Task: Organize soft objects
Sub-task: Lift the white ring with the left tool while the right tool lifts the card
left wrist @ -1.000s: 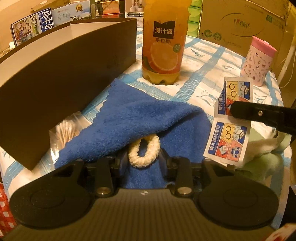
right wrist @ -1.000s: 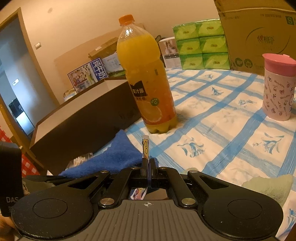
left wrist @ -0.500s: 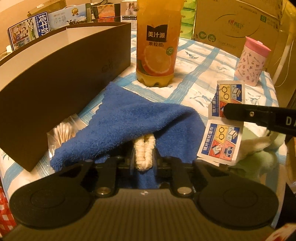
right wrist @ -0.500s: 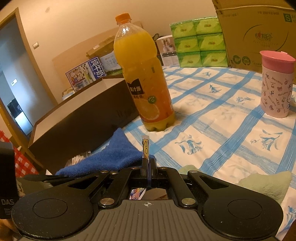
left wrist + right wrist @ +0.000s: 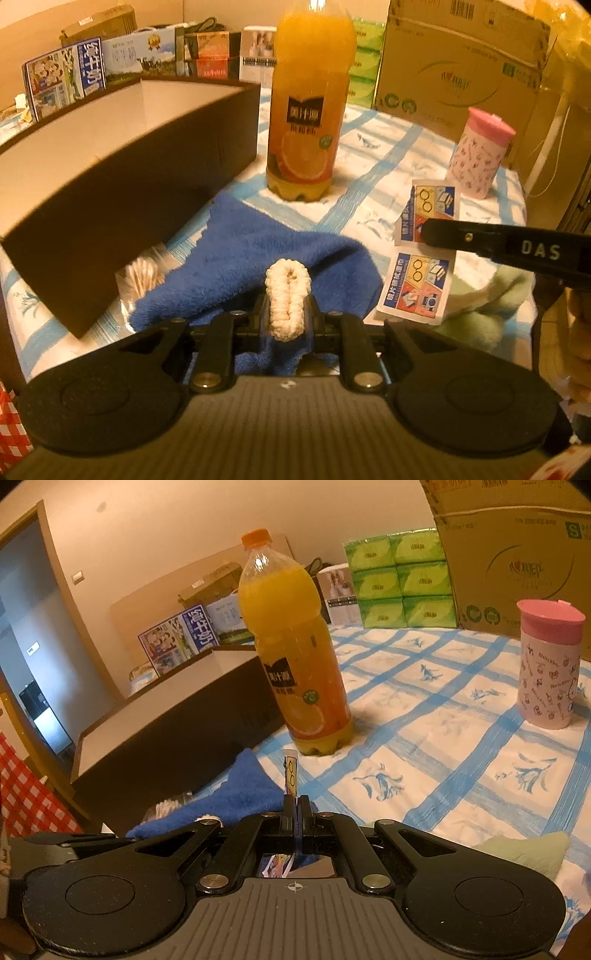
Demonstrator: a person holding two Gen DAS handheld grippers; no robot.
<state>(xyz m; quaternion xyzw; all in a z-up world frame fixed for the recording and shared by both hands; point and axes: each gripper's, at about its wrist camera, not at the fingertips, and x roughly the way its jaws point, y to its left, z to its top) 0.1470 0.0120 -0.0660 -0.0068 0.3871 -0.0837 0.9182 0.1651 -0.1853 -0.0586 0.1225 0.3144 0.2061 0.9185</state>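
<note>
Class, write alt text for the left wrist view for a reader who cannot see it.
The left gripper pinches a cream scrunchie above a blue towel. At right, the right gripper holds a strip of wipe packets. Behind stand a dark open box, an orange juice bottle and a pink cup.

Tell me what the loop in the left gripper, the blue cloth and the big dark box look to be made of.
Cream loop: seemingly knitted or terry fabric, bumpy and matte, probably a scrunchie. Blue cloth: fluffy towel-like pile, matte. Dark box: likely stiff card, smooth dark outside, pale inside, crisp straight edges.
</note>
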